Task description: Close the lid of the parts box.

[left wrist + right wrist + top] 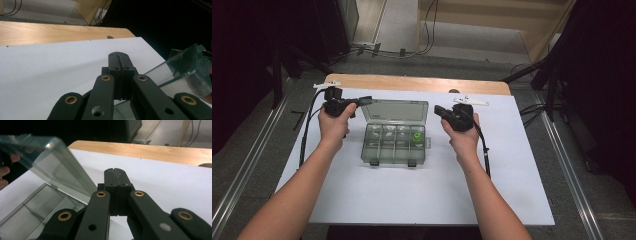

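Note:
A clear plastic compartment box (394,161) lies in the middle of the white sheet with its lid (394,111) raised at the back. One compartment holds a green piece (416,136); others hold small white parts. My left gripper (367,98) is shut and empty, its tips by the lid's upper left corner. In the left gripper view the shut left gripper (119,56) has the lid (182,67) just to its right. My right gripper (438,109) is shut and empty, just right of the lid. In the right gripper view the shut right gripper (115,172) is beside the tilted lid (50,157) and the box (37,207).
The white sheet (422,195) covers most of a wooden table (412,83), whose bare strip runs along the far edge. A cable (484,150) trails from each gripper along the forearm. Dark stands and floor cables surround the table.

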The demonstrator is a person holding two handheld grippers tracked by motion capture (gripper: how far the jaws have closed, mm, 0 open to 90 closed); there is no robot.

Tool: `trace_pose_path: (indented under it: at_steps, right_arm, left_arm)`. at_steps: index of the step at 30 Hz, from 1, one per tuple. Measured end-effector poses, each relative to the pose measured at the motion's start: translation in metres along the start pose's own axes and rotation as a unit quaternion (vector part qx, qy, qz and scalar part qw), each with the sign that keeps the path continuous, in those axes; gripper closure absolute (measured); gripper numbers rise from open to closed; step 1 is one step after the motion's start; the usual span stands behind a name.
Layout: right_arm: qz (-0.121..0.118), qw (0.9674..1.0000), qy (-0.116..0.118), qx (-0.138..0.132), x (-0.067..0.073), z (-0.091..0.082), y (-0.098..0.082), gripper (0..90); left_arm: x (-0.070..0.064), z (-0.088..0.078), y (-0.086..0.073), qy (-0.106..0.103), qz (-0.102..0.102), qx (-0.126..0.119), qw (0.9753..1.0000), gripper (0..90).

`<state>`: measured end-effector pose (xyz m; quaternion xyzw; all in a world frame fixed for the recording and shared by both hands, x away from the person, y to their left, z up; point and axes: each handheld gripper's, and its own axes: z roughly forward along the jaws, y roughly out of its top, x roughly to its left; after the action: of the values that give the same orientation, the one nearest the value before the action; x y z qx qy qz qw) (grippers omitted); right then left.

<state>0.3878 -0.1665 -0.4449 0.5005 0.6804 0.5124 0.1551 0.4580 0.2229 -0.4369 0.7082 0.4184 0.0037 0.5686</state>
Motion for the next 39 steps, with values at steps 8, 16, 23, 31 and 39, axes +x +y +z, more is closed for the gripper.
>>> trace_pose_path:
  at_steps: [8,16,23,31,39]
  right_arm:
    - [-0.012,0.9999,-0.004,0.002,0.010,0.000,0.002,87.1]
    - [-0.017,0.9998,0.005,0.000,0.016,0.000,0.000,87.1]
    - [-0.027,0.9996,0.000,-0.004,0.022,-0.007,-0.004,87.0]
    - [-0.052,0.9986,-0.009,-0.007,0.027,-0.013,-0.011,87.1]
    - [-0.077,0.9970,-0.003,-0.010,0.034,-0.017,-0.023,87.0]
  left_arm:
    - [-0.005,-0.004,-0.007,0.011,0.015,0.003,0.9998,89.0]
    - [-0.011,-0.009,-0.010,0.016,0.027,-0.001,0.9995,88.9]
    - [-0.016,-0.013,-0.018,0.018,0.032,-0.008,0.9993,88.9]
    - [-0.024,-0.020,-0.026,0.013,0.037,-0.014,0.9991,88.9]
    - [-0.036,-0.024,-0.040,0.009,0.058,-0.014,0.9982,88.9]
